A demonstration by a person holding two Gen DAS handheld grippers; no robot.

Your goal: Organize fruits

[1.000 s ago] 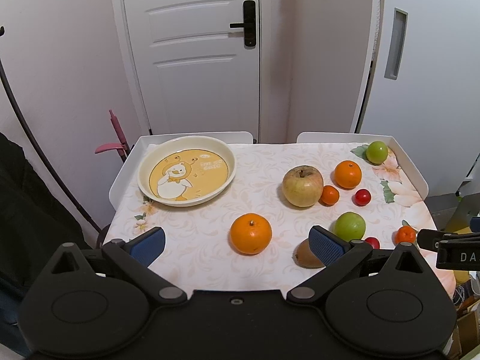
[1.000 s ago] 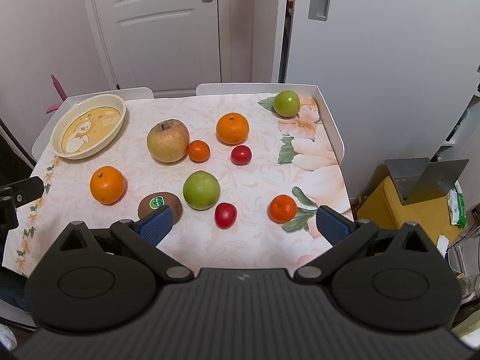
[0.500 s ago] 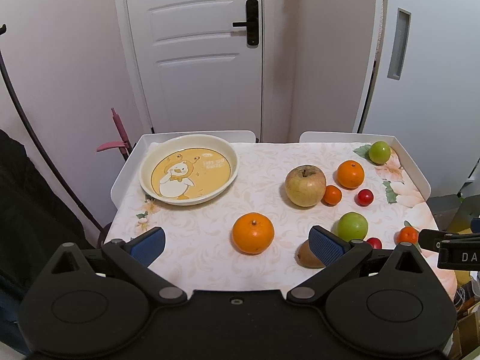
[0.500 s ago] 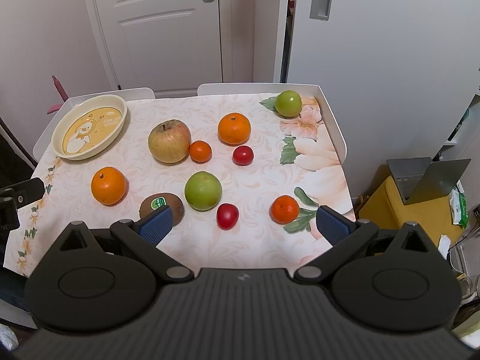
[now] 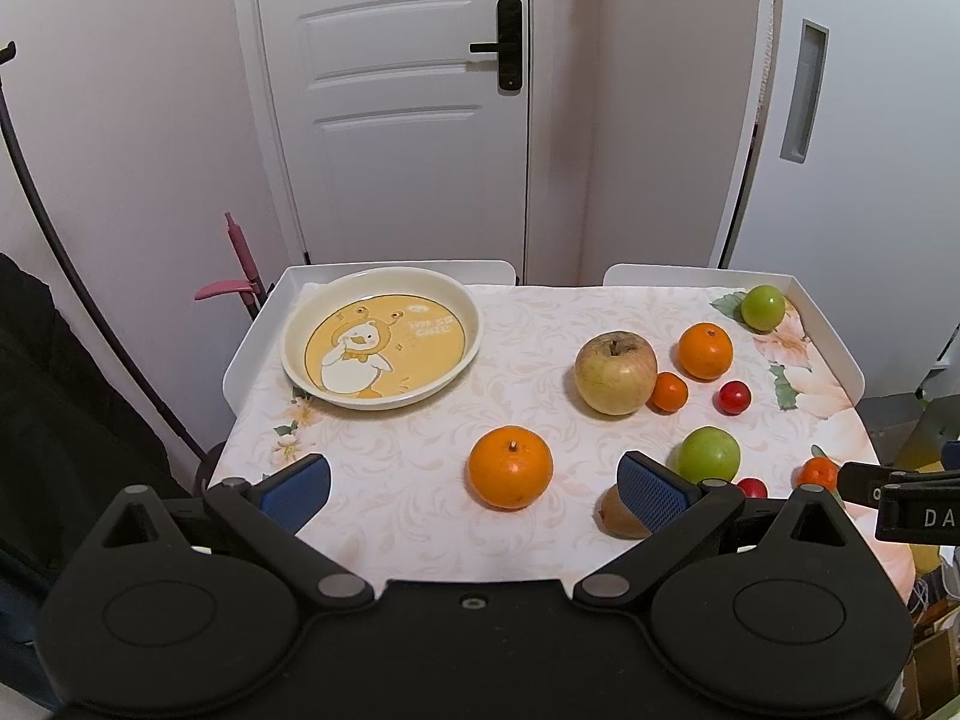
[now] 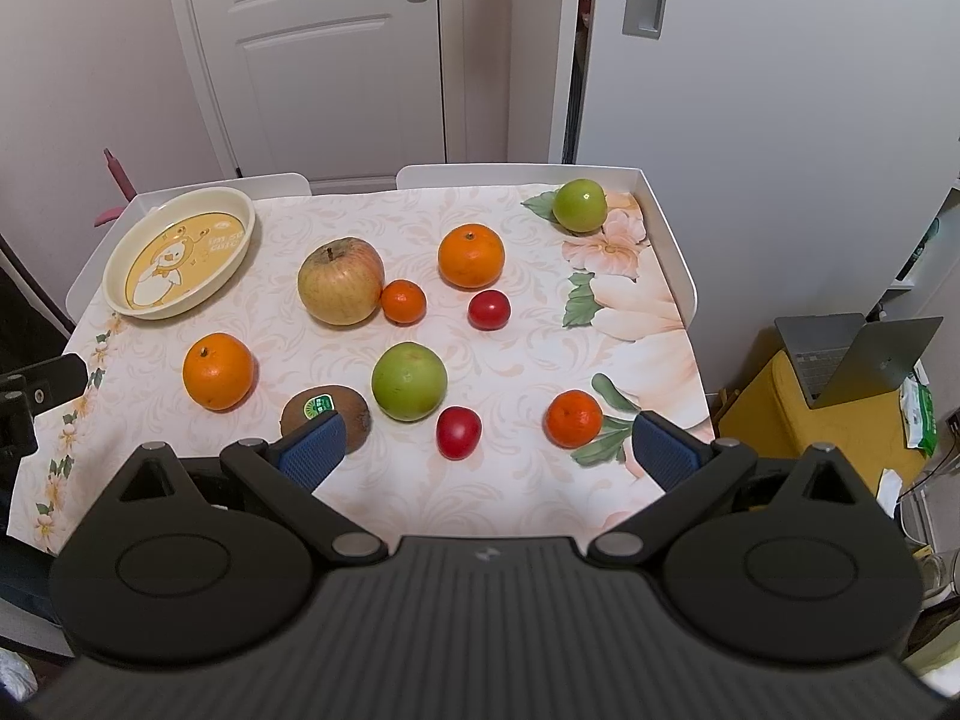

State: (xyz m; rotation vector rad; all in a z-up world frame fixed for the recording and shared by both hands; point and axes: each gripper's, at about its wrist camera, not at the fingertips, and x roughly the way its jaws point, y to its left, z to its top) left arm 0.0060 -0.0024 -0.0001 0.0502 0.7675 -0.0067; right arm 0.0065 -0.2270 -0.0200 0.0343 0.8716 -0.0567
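I see the white raised-edge table with its pale floral cloth (image 6: 528, 480) spread under both tools, and each holds its jaws wide with nothing between them. My left gripper (image 5: 474, 486) hangs over the near edge; far ahead and left of its left jaw sits the round cream plate with a yellow duck picture (image 5: 382, 345), holding no fruit. Ahead and just right of its right jaw stands the big yellow-red apple (image 5: 615, 372), and between the jaws lies a large round orange (image 5: 510, 467). My right gripper (image 6: 489, 450) hovers over the near right side; ahead of its left jaw is the larger green apple (image 6: 409, 381), further ahead a second orange (image 6: 471, 255), and far ahead by its right jaw a smaller green apple (image 6: 579, 204). The brown fuzzy kiwi with a green sticker (image 6: 324, 410) lies partly behind the left jaw's blue pad. Between the jaws lie a small tangerine (image 6: 573, 417) and a red cherry tomato (image 6: 458, 431).
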